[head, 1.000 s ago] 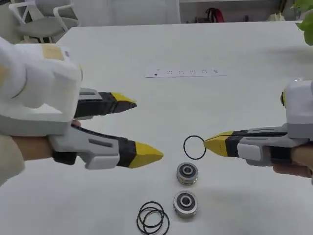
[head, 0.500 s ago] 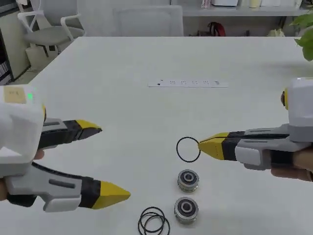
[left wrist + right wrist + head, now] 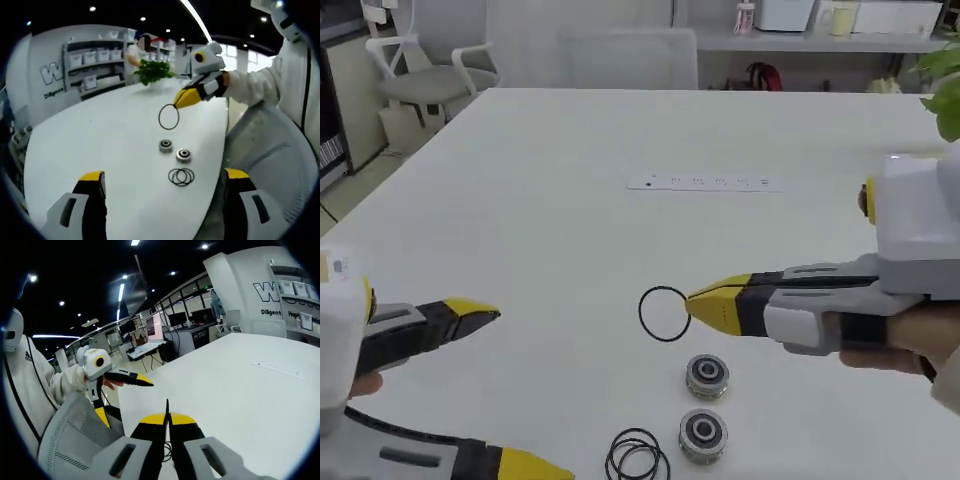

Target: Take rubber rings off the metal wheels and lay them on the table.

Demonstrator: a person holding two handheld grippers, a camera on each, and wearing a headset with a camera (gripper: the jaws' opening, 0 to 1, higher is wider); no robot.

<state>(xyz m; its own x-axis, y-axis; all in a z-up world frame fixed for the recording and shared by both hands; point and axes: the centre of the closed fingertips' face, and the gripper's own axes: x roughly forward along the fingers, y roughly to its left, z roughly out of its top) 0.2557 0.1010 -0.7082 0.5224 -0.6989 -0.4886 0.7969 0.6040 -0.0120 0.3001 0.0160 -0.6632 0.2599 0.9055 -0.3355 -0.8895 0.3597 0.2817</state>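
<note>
My right gripper [image 3: 698, 302] is shut on a thin black rubber ring [image 3: 664, 313], which hangs above the white table [image 3: 560, 200], up and left of two metal wheels [image 3: 707, 374] [image 3: 703, 434]. A small pile of loose rings [image 3: 637, 456] lies left of the nearer wheel. In the right gripper view the ring [image 3: 167, 409] shows edge-on between the closed jaws. My left gripper [image 3: 505, 390] stands open at the lower left, nothing between its jaws. From the left gripper view [image 3: 164, 177] I see the held ring [image 3: 169, 116], both wheels [image 3: 166, 145] [image 3: 183, 155] and the pile [image 3: 181, 176].
A flat white strip with small marks [image 3: 705, 183] lies mid-table beyond the work. White chairs [image 3: 430, 75] stand past the far left corner and a green plant [image 3: 948, 75] is at the right edge. A person's white sleeve [image 3: 260, 82] backs the right gripper.
My left gripper has drawn back toward the lower left, away from the wheels. My right gripper has carried the ring a little to the left. The head camera has tilted up.
</note>
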